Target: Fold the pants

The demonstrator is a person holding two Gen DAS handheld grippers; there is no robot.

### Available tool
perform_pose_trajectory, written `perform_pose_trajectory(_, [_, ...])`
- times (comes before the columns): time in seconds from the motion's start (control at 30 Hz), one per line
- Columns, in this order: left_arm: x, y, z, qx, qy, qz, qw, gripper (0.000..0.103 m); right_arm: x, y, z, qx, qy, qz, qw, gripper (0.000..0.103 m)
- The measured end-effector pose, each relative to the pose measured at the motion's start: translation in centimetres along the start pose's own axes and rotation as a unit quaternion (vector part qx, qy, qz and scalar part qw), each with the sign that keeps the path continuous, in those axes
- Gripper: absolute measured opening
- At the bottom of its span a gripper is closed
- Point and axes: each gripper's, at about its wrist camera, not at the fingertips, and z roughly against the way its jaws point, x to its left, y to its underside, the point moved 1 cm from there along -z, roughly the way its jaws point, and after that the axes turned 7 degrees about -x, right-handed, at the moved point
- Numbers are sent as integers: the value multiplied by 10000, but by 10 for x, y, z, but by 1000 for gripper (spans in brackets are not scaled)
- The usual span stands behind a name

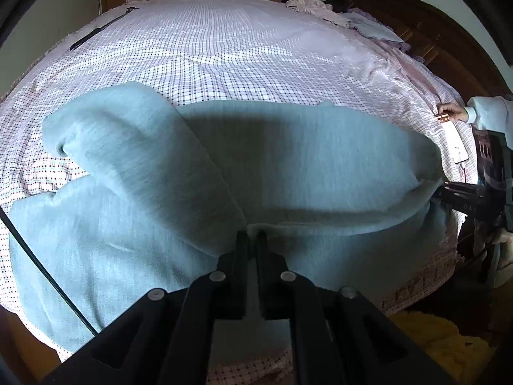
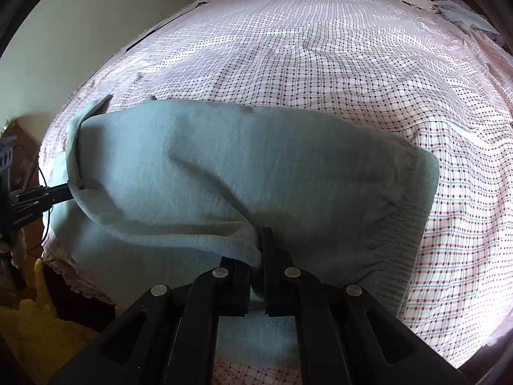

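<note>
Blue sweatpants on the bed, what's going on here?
A person with two handheld grippers is folding light blue sweatpants on a bed with a checked sheet. The left gripper and the right gripper are each shut on the near edge of the fabric, lifted off the sheet. One leg lies bunched to the left; the fold isn't laid down yet.

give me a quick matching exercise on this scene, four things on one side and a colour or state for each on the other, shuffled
Things:
1. pants
2. sheet
3. left gripper
4. rug

Colour or state:
a. yellow and fluffy
b. shut on fabric
c. pink checked
d. light blue, partly lifted

Pairs: 1-d, 2-c, 3-b, 4-a
</note>
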Motion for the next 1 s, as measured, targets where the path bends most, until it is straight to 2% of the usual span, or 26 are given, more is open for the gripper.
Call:
perform_pose_trajectory(0.67, [2,-1,4,-84,56,38,9999,5,4,-6,2,11,67,108,9999,0])
perform_pose_trajectory(1.0, [-2,-2,33,-414,86,66,9991,5,17,-15,45,-404,69,314,9987,0])
